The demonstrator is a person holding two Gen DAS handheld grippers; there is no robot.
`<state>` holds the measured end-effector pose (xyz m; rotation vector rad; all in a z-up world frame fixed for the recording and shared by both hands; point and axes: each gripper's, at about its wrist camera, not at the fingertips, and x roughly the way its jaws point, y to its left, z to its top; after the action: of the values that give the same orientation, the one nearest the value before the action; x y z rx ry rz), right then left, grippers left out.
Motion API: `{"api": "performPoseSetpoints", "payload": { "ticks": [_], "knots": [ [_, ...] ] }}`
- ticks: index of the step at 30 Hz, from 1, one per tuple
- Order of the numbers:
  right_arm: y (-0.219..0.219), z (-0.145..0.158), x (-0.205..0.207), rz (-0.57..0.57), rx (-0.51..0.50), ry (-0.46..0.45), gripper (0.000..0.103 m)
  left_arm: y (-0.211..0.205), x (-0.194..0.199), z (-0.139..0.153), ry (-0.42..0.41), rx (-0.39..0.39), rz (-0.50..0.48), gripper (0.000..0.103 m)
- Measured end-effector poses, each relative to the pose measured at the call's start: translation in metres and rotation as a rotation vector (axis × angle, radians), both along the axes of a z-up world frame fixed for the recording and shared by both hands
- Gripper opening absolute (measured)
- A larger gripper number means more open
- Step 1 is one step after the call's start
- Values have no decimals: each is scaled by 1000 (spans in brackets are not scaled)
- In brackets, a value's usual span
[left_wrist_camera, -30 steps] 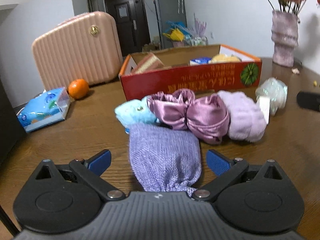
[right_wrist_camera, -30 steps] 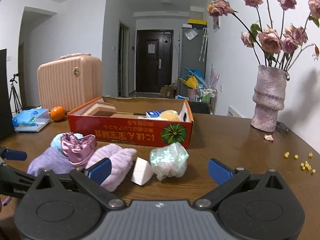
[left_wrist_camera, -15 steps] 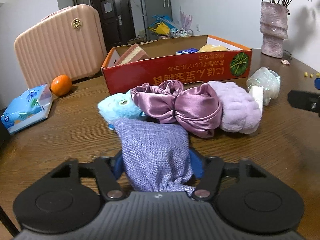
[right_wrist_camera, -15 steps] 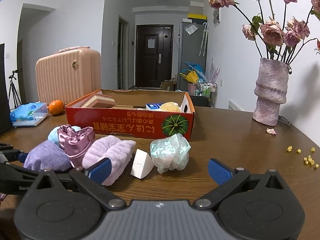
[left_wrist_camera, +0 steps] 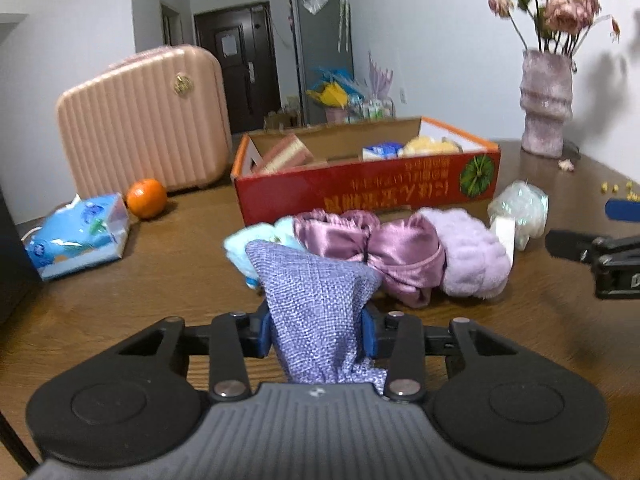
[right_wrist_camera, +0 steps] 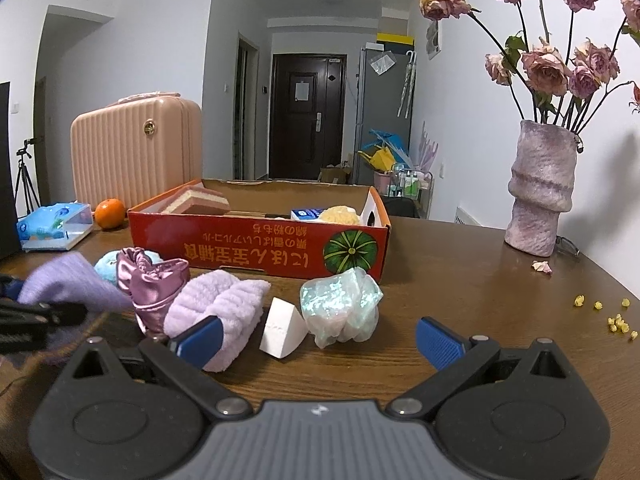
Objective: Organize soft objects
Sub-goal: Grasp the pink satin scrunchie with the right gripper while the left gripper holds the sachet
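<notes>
The left gripper (left_wrist_camera: 316,330) is closing on a lavender woven pouch (left_wrist_camera: 316,296), its blue pads pressed into the cloth on both sides so that the fabric bunches between the narrowed jaws; the pouch's far end flares out ahead of the fingers and looks to be just coming off the wooden table (left_wrist_camera: 160,280). Directly beyond it lie the rest of the loose soft things in a row: a light blue plush (left_wrist_camera: 244,246) ahead and slightly left, a mauve satin scrunchie (left_wrist_camera: 384,248) straight ahead, a fluffy lilac towel roll (left_wrist_camera: 472,256) ahead and to the right, then a white wedge sponge (left_wrist_camera: 505,234) and an iridescent mesh puff (left_wrist_camera: 520,208) farther right. Behind them all stands the red cardboard box (left_wrist_camera: 360,192), which already holds a pink layered sponge (left_wrist_camera: 286,154), a small blue packet (left_wrist_camera: 382,151) and a yellow puff (left_wrist_camera: 430,146), so I judge the sorting partly done. The right gripper (right_wrist_camera: 318,334) hangs with its jaws spread wide and nothing between them; the white wedge and the mesh puff sit just ahead of it, the towel roll by its left finger. By my reckoning the pouch is in hand but not yet boxed, and five soft pieces remain on the table.
</notes>
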<state>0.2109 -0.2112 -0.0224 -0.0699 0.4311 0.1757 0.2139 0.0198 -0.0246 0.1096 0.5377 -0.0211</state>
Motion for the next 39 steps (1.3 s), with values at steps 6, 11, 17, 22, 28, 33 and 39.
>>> {"api": "performPoseSetpoints", "payload": {
  "ticks": [6, 11, 17, 22, 28, 33, 39],
  "knots": [
    [1, 0, -2, -4, -3, -4, 103, 10, -18, 16, -82, -22, 23, 41],
    [5, -1, -5, -2, -8, -8, 103, 18, -23, 19, -97, -41, 35, 41],
    [15, 1, -13, 20, -5, -32, 103, 21, -29, 22, -114, -54, 27, 41],
    [38, 7, -19, 79, -13, -71, 103, 29, -33, 26, -125, -73, 30, 41],
    [80, 5, -12, 156, -71, -92, 102, 44, -34, 27, -130, -81, 52, 41],
    [111, 2, -2, 209, -115, -81, 100, 56, -34, 28, -135, -87, 75, 41],
    [139, -7, 27, 233, -138, -14, 90, 68, -33, 28, -134, -94, 95, 41]
  ]
}}
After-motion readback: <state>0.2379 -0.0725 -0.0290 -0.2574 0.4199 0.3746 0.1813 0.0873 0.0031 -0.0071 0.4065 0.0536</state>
